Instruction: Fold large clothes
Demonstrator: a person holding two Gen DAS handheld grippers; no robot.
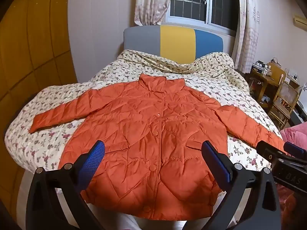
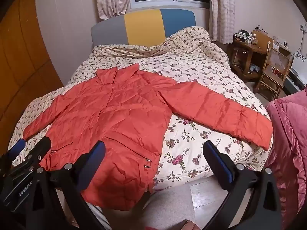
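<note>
Lying flat and buttoned on the floral quilt (image 1: 211, 80), the orange jacket (image 1: 153, 130) spreads both sleeves outward, its hem at the bed's near edge. Both the left gripper (image 1: 153, 163) and right gripper (image 2: 153, 163) hover above it, jaws spread wide, apparently touching nothing.

Floral quilt (image 1: 211, 82), tricolour headboard (image 1: 176, 40), curtained window (image 1: 191, 2), wooden chair (image 2: 274, 71).
</note>
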